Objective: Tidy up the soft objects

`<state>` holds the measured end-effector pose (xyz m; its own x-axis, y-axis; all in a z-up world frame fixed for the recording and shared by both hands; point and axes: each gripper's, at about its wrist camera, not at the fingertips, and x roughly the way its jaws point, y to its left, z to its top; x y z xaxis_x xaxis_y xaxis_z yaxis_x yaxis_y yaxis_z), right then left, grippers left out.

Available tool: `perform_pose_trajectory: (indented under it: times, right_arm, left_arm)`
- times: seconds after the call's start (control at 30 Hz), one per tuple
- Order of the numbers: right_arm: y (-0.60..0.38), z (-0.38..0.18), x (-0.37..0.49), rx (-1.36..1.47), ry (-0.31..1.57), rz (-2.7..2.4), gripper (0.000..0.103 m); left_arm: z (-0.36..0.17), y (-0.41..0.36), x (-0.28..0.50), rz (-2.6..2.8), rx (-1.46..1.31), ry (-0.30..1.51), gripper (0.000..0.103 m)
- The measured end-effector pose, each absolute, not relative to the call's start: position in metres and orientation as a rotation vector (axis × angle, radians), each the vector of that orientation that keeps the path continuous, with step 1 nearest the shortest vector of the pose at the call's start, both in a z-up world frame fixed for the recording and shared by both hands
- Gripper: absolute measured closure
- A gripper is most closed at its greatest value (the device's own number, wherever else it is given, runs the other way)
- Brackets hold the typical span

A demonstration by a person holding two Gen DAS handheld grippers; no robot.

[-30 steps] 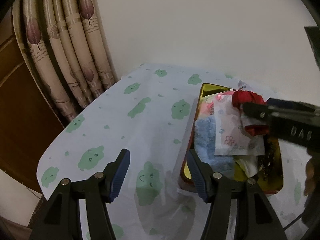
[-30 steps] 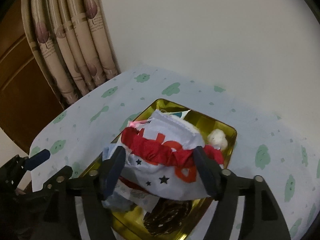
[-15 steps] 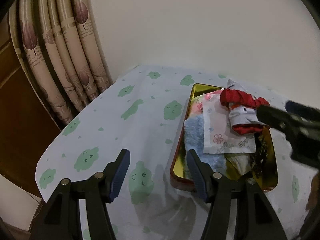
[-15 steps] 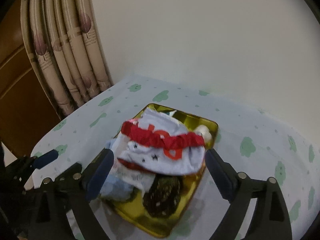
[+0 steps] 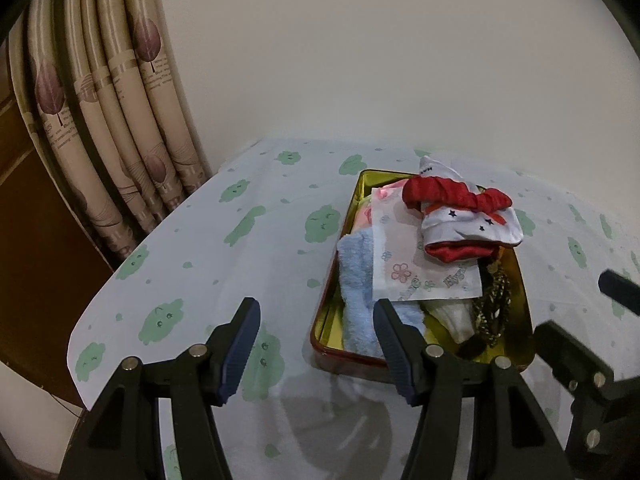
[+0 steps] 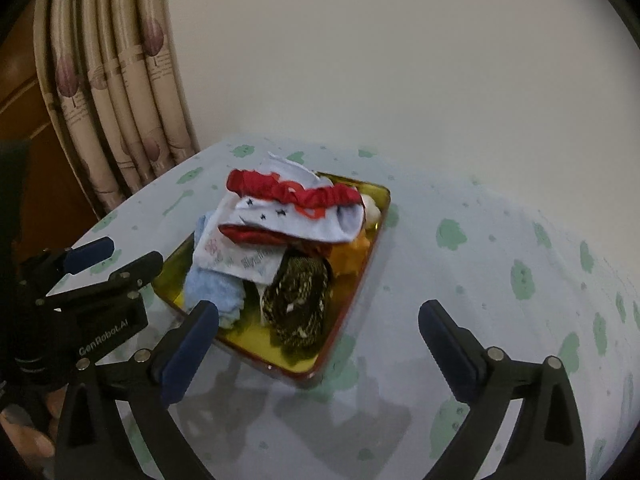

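Nearest the lens, the right tool [image 6: 318,338] is seen with its jaws opening wide and nothing between them, held above the cloth-covered counter [image 6: 500,280]. The left tool [image 5: 316,338] is held partly open and empty, just short of the gold tin tray [image 5: 520,280]. Inside the tray, a blue towel [image 5: 356,280], a printed white sachet [image 5: 404,256] and a dark patterned scrunchie [image 6: 298,300] are packed together. On top of the pile lies a white garment with red trim [image 6: 296,212]. Beyond, patterned curtains [image 5: 120,120] are hung beside a plain wall.
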<state>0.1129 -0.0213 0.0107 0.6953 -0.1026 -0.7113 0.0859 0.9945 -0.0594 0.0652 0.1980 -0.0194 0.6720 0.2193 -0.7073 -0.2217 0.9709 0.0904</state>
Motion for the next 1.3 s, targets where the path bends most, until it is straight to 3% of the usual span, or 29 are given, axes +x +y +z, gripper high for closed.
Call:
perform_pose_trajectory:
  times: [1.3]
  right_arm:
    - [-0.017, -0.020, 0.106, -0.010, 0.883, -0.110, 0.003]
  left_arm:
    - [-0.020, 0.186, 0.064, 0.232, 0.025, 0.804, 0.043]
